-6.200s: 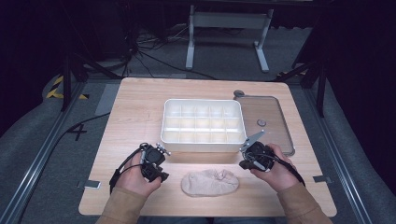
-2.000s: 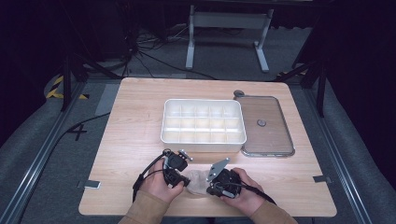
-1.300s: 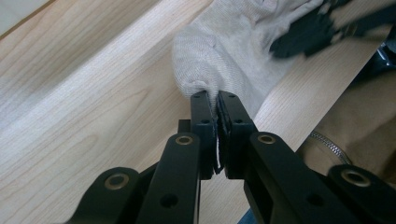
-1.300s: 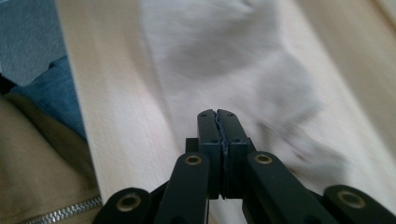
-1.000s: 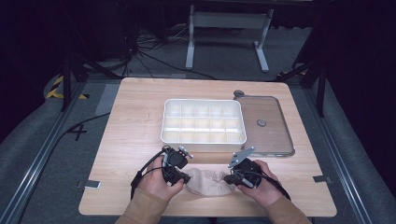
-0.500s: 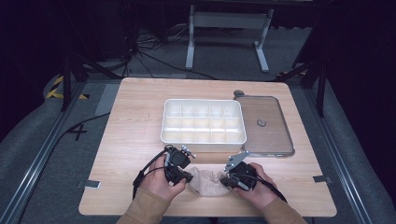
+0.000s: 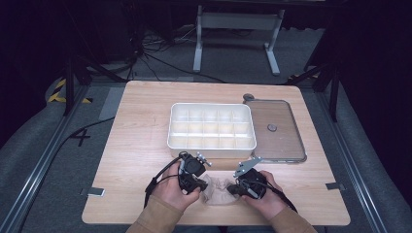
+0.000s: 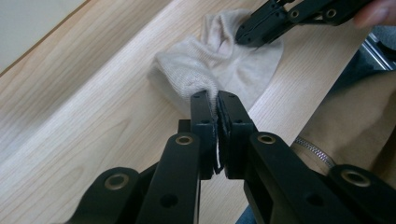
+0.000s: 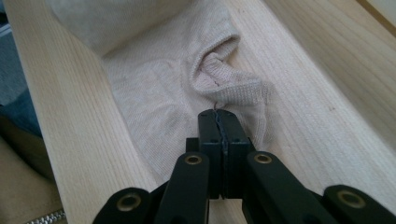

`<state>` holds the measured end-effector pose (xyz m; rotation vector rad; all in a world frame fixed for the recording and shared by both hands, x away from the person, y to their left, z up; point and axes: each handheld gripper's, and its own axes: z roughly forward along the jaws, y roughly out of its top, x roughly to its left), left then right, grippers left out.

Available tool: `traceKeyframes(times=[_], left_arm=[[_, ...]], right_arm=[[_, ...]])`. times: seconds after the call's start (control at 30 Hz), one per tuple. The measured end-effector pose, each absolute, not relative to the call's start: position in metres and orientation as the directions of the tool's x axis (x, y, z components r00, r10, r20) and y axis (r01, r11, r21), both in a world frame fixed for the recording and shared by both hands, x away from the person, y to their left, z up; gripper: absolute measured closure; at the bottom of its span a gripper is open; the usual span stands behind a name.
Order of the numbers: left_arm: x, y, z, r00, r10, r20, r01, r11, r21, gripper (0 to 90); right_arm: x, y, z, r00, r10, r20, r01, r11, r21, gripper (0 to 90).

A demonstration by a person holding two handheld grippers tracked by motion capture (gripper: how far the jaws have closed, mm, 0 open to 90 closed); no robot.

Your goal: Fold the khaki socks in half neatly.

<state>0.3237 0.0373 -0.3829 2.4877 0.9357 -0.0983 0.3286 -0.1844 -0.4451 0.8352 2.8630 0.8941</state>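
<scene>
A beige sock point(image 7: 218, 190) lies bunched on the wooden table point(image 7: 136, 145) near its front edge, between the two hands. My left gripper point(image 7: 200, 186) is shut on the sock's left end; in the left gripper view the sock point(image 8: 224, 60) fabric is squeezed between the jaws of the left gripper point(image 8: 217, 100). My right gripper point(image 7: 236, 188) has its jaws fully together at the sock's right end. In its own view the right gripper point(image 9: 217, 114) nips a small fold of the sock point(image 9: 163, 84) at the very tip. The right gripper point(image 8: 243, 37) also appears at the sock's far side.
A white compartment tray point(image 7: 170, 141) stands just beyond the hands at mid-table. Its clear lid point(image 7: 282, 145) lies flat to the tray's right, with a small round knob point(image 7: 248, 97) at its far corner. The table's front edge runs just behind the sock.
Six seconds ago the sock lay flat with the grippers apart at either side. Both have since closed on its ends. Over the last second the right gripper edged leftwards, bunching the sock.
</scene>
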Motion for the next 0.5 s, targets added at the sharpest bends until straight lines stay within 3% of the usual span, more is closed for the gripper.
traceKeyframes(times=[0.5], left_arm=[[0.324,0.007,-0.389,0.806,0.544,-0.232,0.589,-0.696,0.411,86.2]], right_arm=[[0.323,-0.182,-0.447,-0.847,0.522,0.103,0.484,0.676,0.555,89.8]])
